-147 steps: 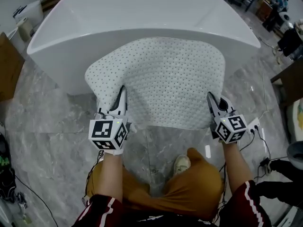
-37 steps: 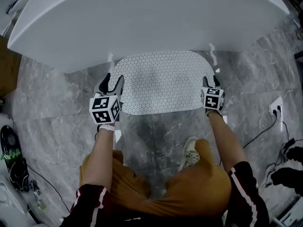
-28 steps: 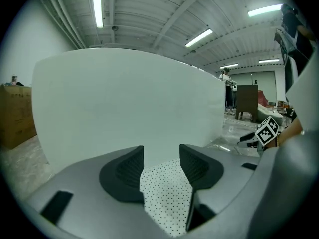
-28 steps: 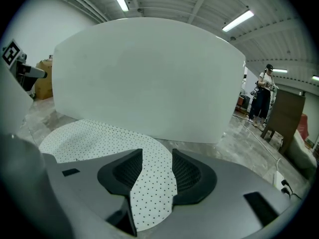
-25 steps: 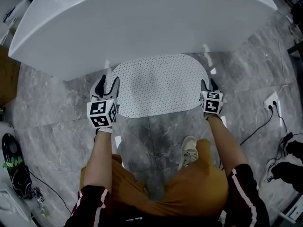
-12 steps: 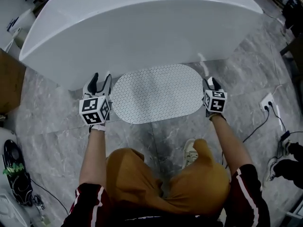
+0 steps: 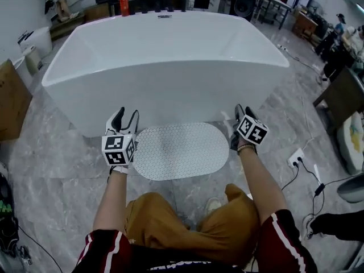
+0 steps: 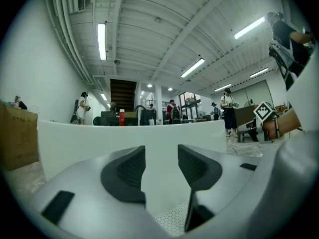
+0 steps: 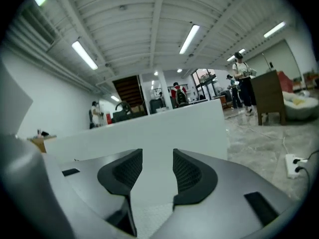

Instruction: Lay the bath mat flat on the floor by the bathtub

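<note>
The bath mat [image 7: 181, 151], a pale oval sheet dotted with small holes, lies flat on the grey marble floor just in front of the white bathtub [image 7: 165, 56]. My left gripper [image 7: 125, 117] hovers by the mat's left end, open, with nothing between its jaws. At the mat's right end my right gripper [image 7: 241, 114] is open and empty too. In the left gripper view the left gripper [image 8: 160, 168] faces the tub wall, and a strip of mat [image 8: 173, 221] shows below the jaws. The right gripper [image 9: 153, 171] also faces the tub, above the mat [image 9: 149, 218].
A cardboard box [image 7: 11, 98] stands at the left. A red bottle [image 7: 123, 3] sits on the tub's far rim. A wall socket with cables [image 7: 296, 158] lies on the floor at the right, near dark wooden furniture [image 7: 343, 98]. People stand in the background.
Both grippers have let go of the mat's ends and risen off the floor. The mat now lies flat by the tub. The head view has lifted and shows the whole tub.
</note>
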Tool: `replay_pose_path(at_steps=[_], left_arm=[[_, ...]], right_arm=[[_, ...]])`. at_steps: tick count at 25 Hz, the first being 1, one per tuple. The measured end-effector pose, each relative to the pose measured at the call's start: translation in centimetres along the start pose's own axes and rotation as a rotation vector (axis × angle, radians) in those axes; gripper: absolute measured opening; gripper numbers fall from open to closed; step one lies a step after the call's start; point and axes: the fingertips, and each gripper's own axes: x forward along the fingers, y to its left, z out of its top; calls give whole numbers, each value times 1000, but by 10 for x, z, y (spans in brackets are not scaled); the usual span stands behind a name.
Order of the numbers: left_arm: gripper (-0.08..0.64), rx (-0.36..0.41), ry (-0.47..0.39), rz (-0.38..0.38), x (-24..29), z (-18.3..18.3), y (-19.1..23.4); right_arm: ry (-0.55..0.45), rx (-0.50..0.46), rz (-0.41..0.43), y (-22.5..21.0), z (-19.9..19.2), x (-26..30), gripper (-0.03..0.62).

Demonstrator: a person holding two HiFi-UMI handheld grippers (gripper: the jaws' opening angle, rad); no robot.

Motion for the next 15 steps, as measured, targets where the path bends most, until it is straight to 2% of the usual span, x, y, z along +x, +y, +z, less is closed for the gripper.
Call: replay_pose_path(at_steps=[3,5,7,9,11,12,15], left_arm=[[207,21,-22,-22,3,33,-6],[206,-15,-23,-40,0,46,-10],[206,-55,-27,-55,-2,58,-14],[206,-85,-33,-68,-6,70,-21],[206,-109,-35,-78,-14,77,-30],[206,-118,-28,-87,-18,78,-36],[206,-150,16,-113,-37,72,-50]], right_arm=[[-52,52,57,37,42,-9,199],[-54,57,116,64,49,-18,201],[-14,38,185,92,47,-26,205],[54,-31,241,117,38,-37,210],[97,-101,239,126,28,-51,215],[106,-106,220,125,23,-58,218],[108,-10,206,121,8,-70,218]])
